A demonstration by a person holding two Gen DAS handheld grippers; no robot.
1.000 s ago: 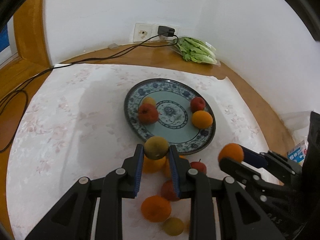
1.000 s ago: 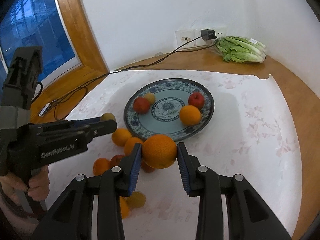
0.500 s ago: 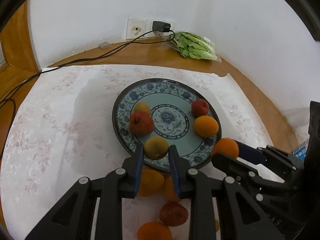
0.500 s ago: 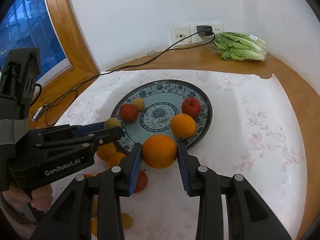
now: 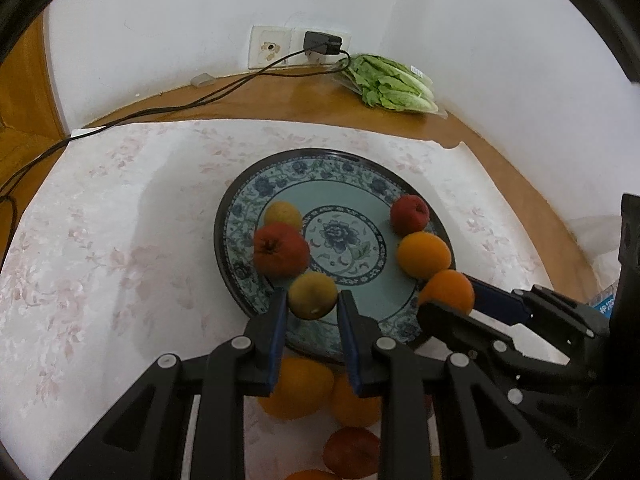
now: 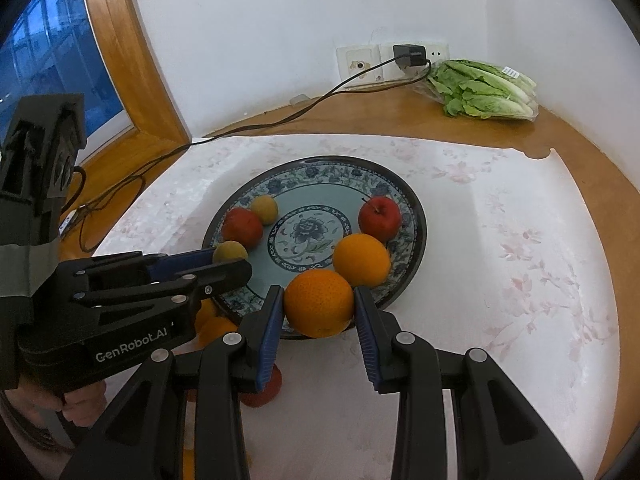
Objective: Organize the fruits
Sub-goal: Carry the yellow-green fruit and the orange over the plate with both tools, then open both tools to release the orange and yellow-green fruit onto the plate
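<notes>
I am looking at a white-walled corner; a wooden table (image 5: 472,136) curves along the wall and carries a pale flowered cloth (image 5: 100,240); a wall socket (image 5: 276,46) with a black plug and cable sits at the upper centre of both frames; a bagged head of lettuce (image 6: 484,90) lies at the upper right of the right wrist view; a wooden window frame (image 6: 116,52) runs down that view's upper left.

The blue patterned plate (image 5: 320,172) lies in the middle of the cloth; on it I count 4 fruits at rest: a small yellow fruit (image 5: 282,214) and a red apple (image 5: 280,250) touching on the plate's left side, a second red apple (image 6: 379,218) and an orange (image 6: 362,259) touching on its right side.

My left gripper (image 5: 313,314) is in the lower centre of the left wrist view; its fingers are clenched on a yellow-green fruit (image 5: 313,295), which sits over the near left part of the plate, just beside the left red apple; whether it touches the plate I cannot tell.

My right gripper (image 6: 318,316) is in the lower centre of the right wrist view; its fingers grip a large orange (image 6: 319,302) over the plate's near rim, close against the resting orange.

Below the plate, low in the left wrist view, 2 loose oranges (image 5: 296,388) and another red fruit (image 5: 352,452) lie on the cloth, partly hidden by the fingers.
</notes>
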